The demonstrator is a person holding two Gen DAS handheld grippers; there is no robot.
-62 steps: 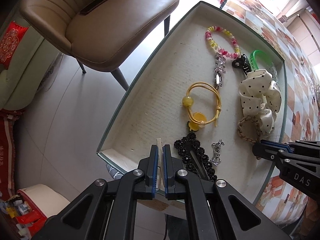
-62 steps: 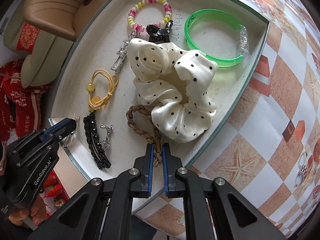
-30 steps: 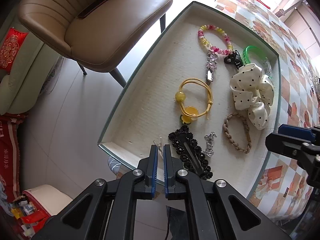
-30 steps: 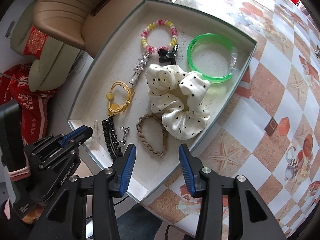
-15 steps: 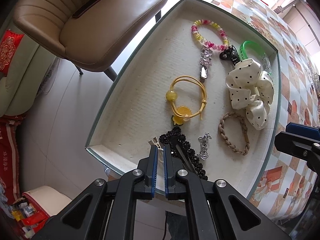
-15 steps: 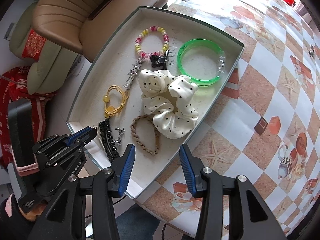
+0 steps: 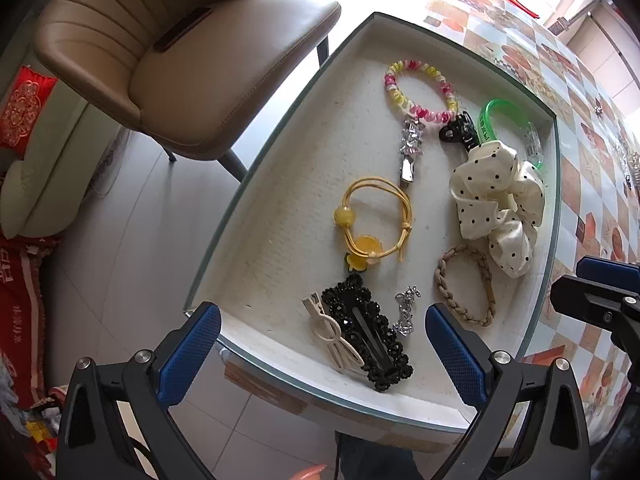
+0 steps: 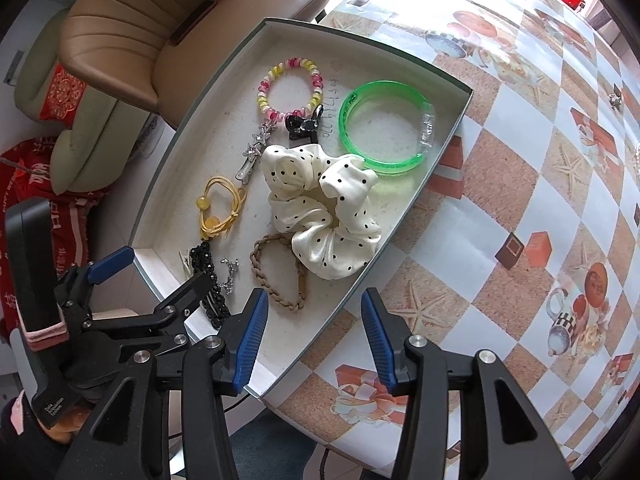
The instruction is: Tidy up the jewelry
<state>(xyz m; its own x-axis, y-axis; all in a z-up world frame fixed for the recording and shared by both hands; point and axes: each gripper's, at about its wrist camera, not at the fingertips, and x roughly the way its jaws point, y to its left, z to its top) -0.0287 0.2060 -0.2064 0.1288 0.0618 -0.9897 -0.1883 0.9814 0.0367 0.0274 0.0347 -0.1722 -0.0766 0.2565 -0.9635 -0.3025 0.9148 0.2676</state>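
Tray [image 7: 280, 216]; clip [image 7: 332, 338] below (released) gripper [image 7: 322, 354]

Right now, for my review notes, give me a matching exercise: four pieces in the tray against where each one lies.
Things
1. translucent green plastic bangle
2. cream bow-shaped hair clip
3. tan braided hair tie
4. pink and yellow beaded bracelet

Places
A. against the black beaded barrette, near the tray's front edge, between the open left gripper's jaws in its view
B. far corner, partly under the cream polka-dot scrunchie
C. just in front of the scrunchie
D. far end, next to the small black claw clip

Pairs: 1-B, 2-A, 3-C, 4-D
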